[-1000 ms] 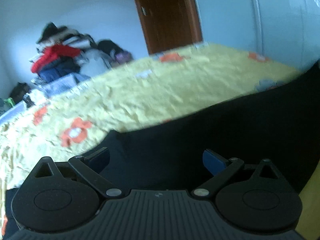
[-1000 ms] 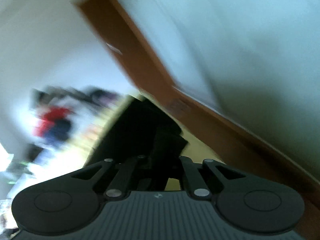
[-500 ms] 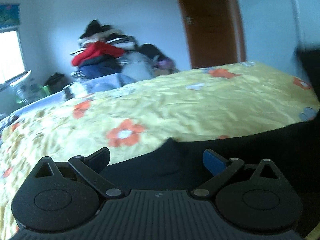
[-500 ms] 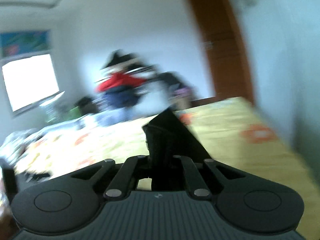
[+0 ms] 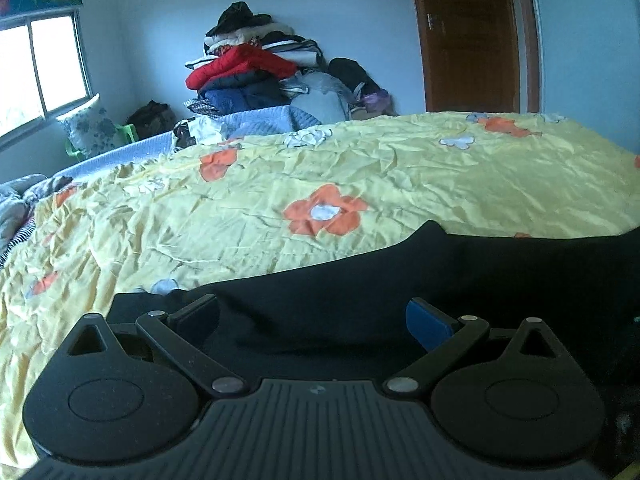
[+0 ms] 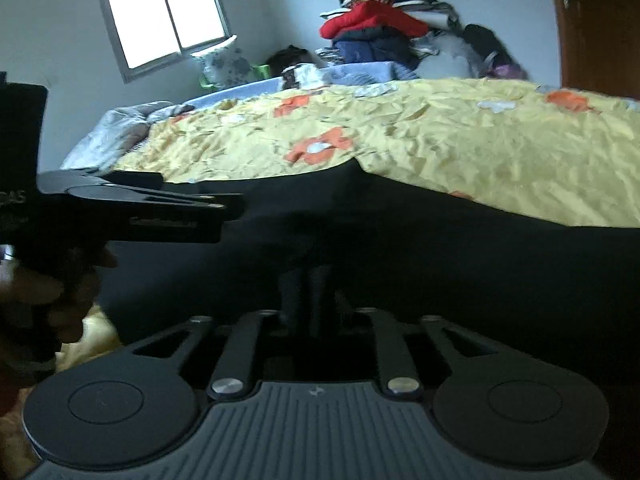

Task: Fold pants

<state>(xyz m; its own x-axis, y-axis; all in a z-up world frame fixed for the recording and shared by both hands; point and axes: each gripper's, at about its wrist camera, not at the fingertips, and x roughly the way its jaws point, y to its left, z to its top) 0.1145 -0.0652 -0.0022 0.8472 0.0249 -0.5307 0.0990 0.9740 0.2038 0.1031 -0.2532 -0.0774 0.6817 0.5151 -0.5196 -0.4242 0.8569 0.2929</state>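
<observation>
Black pants lie across the near side of a yellow flowered bed cover. My left gripper hovers low over the pants, open, with nothing between its fingers. In the right wrist view it shows at the left, held in a person's hand. The right gripper points low over the same pants. Its jaws are opening and stand a little apart. The black cloth lies just under and ahead of them, dark on dark, and the pads do not seem to press on it.
A tall pile of clothes with a red jacket stands against the far wall beyond the bed. A brown door is at the right, a window at the left. Crumpled grey bedding lies at the bed's left end.
The right gripper swung round from the wall and door to face the bed, bringing down the black cloth it gripped, and its jaws have parted. The left gripper shifted and rolled level, still open.
</observation>
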